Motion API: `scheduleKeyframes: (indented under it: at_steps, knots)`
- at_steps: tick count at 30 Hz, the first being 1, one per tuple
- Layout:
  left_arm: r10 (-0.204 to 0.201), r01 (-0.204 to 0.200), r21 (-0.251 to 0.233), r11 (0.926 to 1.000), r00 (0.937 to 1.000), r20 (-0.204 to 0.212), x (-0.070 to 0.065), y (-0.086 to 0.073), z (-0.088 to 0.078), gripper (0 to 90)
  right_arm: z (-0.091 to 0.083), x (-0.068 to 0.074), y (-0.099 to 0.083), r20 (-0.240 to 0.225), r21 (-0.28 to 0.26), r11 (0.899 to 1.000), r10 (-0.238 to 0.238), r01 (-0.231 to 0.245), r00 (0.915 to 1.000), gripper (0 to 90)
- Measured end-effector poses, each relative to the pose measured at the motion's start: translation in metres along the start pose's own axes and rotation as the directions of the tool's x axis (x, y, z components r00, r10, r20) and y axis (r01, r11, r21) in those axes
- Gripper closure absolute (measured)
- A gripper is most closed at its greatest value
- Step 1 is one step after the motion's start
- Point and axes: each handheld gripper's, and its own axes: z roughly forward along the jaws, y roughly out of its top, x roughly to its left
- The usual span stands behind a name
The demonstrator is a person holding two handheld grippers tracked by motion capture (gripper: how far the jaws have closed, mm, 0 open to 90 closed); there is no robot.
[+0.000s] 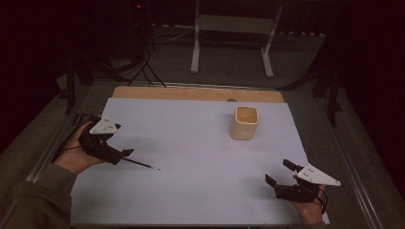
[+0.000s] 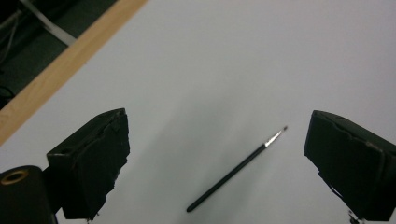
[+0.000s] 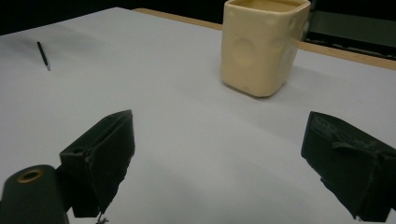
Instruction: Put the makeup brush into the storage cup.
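Note:
A thin black paintbrush (image 1: 141, 164) lies flat on the white sheet (image 1: 200, 191), left of the middle, with its bristle tip pointing right. My left gripper (image 1: 122, 155) is just left of its handle end, open and empty. In the left gripper view the paintbrush (image 2: 236, 170) lies between and a little beyond the wide-apart jaws of the left gripper (image 2: 217, 140). A cream square cup (image 1: 245, 122) stands upright at the back right. My right gripper (image 1: 280, 172) rests open at the front right, and from the right gripper (image 3: 219, 135) the cup (image 3: 261, 46) stands ahead and the paintbrush (image 3: 43, 55) far to the left.
The sheet covers a wooden table whose bare far edge (image 1: 191, 93) shows behind it. Metal rails run along both sides. A white stand (image 1: 229, 24) and dark cables (image 1: 143, 62) are on the floor beyond the table.

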Motion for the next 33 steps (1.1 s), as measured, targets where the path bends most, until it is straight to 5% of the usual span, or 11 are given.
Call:
scheduleKeyframes:
  at_steps: [13, 17, 33]
  knots:
    - [0.020, -0.028, 0.148, 0.9887, 0.9982, 0.057, 0.003, 0.001, 0.011, 6.5, 0.000, 0.000, 0.000, -0.004, 0.003, 1.000, -0.001, 0.001, 1.0000, 9.6]
    - [0.040, -0.057, 0.210, 0.9760, 0.9953, 0.088, 0.003, 0.004, 0.013, 5.7, 0.001, 0.000, 0.000, -0.005, 0.004, 1.000, 0.000, 0.000, 1.0000, 9.6]
    - [0.064, -0.087, 0.232, 0.9688, 0.9922, 0.107, 0.000, 0.009, 0.025, 6.0, 0.001, 0.000, 0.000, -0.008, 0.005, 1.000, 0.000, 0.000, 1.0000, 9.6]
